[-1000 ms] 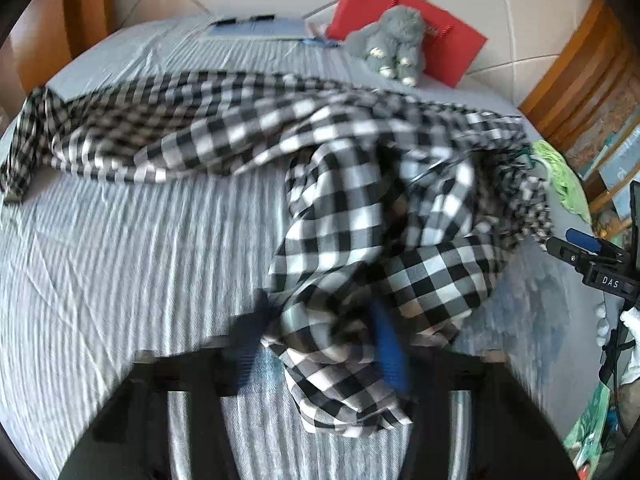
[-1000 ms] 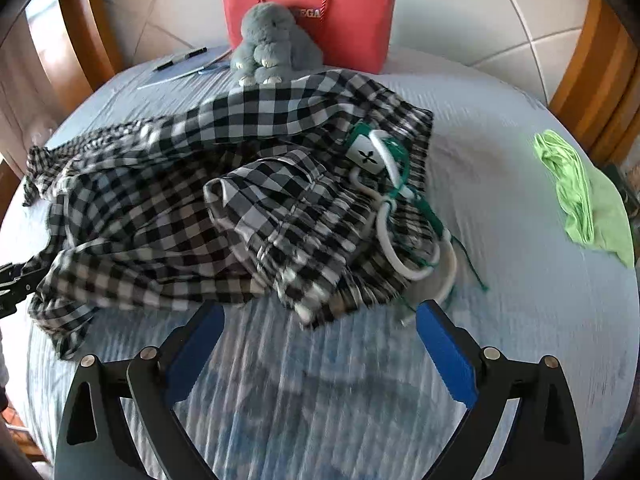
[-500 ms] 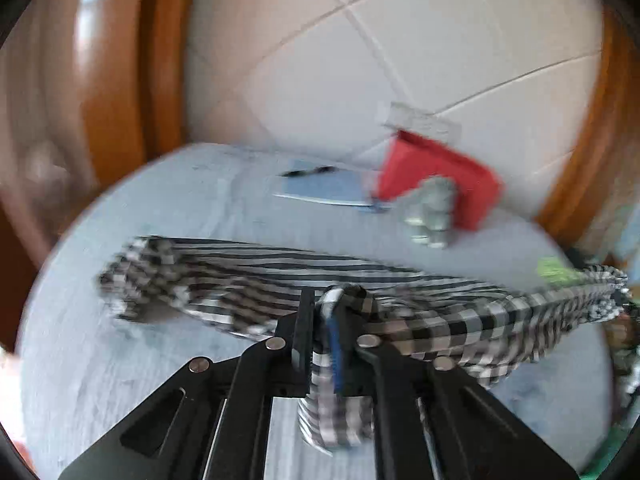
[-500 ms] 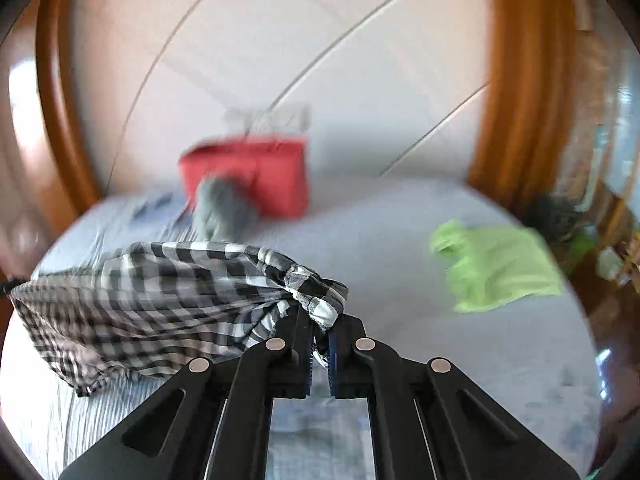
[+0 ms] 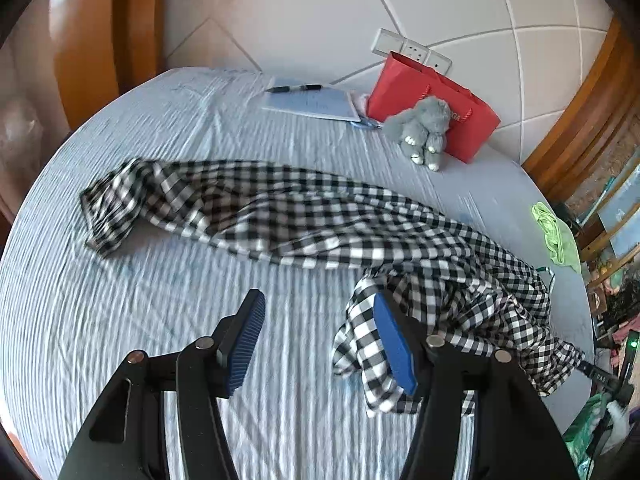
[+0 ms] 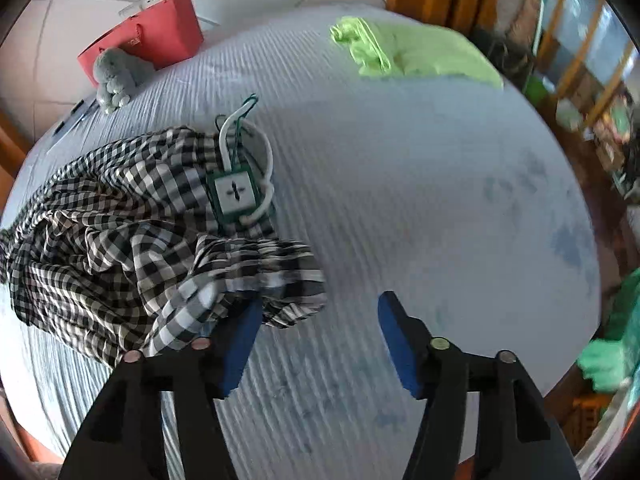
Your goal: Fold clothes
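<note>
A black-and-white checked shirt [image 5: 304, 216] lies stretched in a long crumpled band across the light blue bed sheet [image 5: 120, 300]. My left gripper [image 5: 320, 340] is open; its right finger touches a bunched end of the shirt, the left finger is over bare sheet. In the right wrist view the shirt [image 6: 120, 240] lies heaped at the left with a green-and-white hanger [image 6: 236, 188] on it. My right gripper [image 6: 320, 340] is open, its left finger against the shirt's edge.
A red paper bag [image 5: 432, 108], a grey plush toy [image 5: 424, 132] and a notebook with a pen [image 5: 308, 100] sit by the headboard. A lime green garment [image 6: 408, 52] lies at the bed's far right edge. Wooden bed frame surrounds the mattress.
Both grippers were shut on the shirt and holding it up half a second ago. Now both are open and the shirt lies on the bed, stretched out.
</note>
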Demonstrator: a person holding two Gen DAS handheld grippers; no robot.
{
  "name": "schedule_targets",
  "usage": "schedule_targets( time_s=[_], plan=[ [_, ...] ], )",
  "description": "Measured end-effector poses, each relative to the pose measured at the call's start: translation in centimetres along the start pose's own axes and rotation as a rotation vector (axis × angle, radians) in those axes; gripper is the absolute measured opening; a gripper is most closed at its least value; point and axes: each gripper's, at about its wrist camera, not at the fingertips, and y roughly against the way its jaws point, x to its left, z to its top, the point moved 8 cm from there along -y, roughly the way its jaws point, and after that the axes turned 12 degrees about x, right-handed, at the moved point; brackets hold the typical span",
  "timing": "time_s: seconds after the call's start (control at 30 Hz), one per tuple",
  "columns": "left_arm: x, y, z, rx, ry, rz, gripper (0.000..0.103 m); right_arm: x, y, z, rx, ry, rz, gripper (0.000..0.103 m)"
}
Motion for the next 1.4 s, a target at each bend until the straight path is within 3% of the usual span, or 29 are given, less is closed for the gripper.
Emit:
schedule_targets(
  time_s=[0.07,0.23,0.27,0.47,0.5,0.53,0.57,0.6,0.63,0.67,0.7,0.73,0.87,0.93,1.03,1.1,1.17,1.2,1.23,1.3,1.37,1.4],
  plan=[
    [-1.5,-0.8,0.7,0.008,-0.032,-0.013,0.063,0.0,0.6,0.2,-0.024,0.002,0.004,0.085],
    [-6.4,-4.4,0.8,0.075,-0.128,-0.028,0.065,0.7,2.6,0.9,-0.088,0.008,0.033,0.092],
    [-7.1,-5.5,0.5,0.095,-0.145,-0.014,0.065,0.7,2.9,1.0,-0.094,0.006,0.045,0.097],
    [-8.0,-10.1,-1.4,0.155,-0.208,0.098,0.065,0.5,2.7,0.7,-0.062,0.024,0.068,0.098],
    [-7.8,-10.5,-1.5,0.152,-0.207,0.118,0.059,0.8,2.0,0.9,-0.048,0.028,0.067,0.098],
    [-7.5,-10.8,-1.7,0.148,-0.196,0.136,0.031,1.1,0.9,1.1,-0.032,0.035,0.065,0.098],
    [-7.1,-10.9,-1.8,0.143,-0.180,0.150,0.013,1.6,-0.1,1.3,-0.016,0.041,0.065,0.098],
    [-6.6,-10.6,-1.8,0.135,-0.154,0.154,0.004,2.3,-1.0,1.6,0.002,0.052,0.076,0.098],
    [-6.1,-10.1,-1.7,0.117,-0.126,0.157,0.004,3.1,-2.0,1.7,0.027,0.071,0.093,0.095],
    [-5.2,-8.8,-1.6,0.080,-0.095,0.161,0.004,4.0,-2.9,1.7,0.053,0.095,0.097,0.067],
    [-4.3,-7.3,-1.5,0.049,-0.068,0.176,0.003,4.8,-3.7,1.4,0.080,0.124,0.082,0.046],
    [-3.3,-5.9,-1.4,0.018,-0.042,0.190,0.003,5.6,-4.5,1.2,0.108,0.153,0.068,0.032],
    [2.3,1.8,-2.4,-0.101,0.093,0.228,0.003,6.7,-4.1,0.9,0.096,0.203,0.005,0.032],
    [5.7,5.8,-4.1,-0.144,0.165,0.263,0.003,6.6,-3.8,0.7,0.107,0.195,0.018,0.032],
    [10.8,7.1,-8.3,-0.091,0.262,0.335,0.003,6.8,-4.5,-0.3,0.147,0.230,-0.018,0.032],
    [12.9,6.7,-10.3,-0.045,0.316,0.317,0.003,7.0,-5.1,-1.3,0.182,0.247,-0.021,0.037],
    [14.2,6.4,-11.5,-0.018,0.345,0.279,0.006,6.8,-5.4,-1.7,0.198,0.249,-0.038,0.054],
    [14.1,6.3,-11.5,-0.017,0.333,0.257,0.015,6.7,-5.5,-1.8,0.199,0.248,-0.044,0.057],
    [13.5,6.3,-11.1,-0.025,0.308,0.235,0.034,6.6,-5.5,-1.9,0.198,0.246,-0.046,0.058],
    [11.8,5.9,-9.8,-0.044,0.245,0.183,0.060,6.6,-4.7,-1.9,0.175,0.234,-0.031,0.062],
    [9.5,4.8,-8.1,-0.052,0.161,0.123,0.062,6.5,-3.8,-1.7,0.146,0.221,-0.017,0.075],
    [8.5,4.2,-7.2,-0.052,0.121,0.098,0.062,6.5,-3.4,-1.6,0.130,0.217,-0.014,0.076]
  ],
)
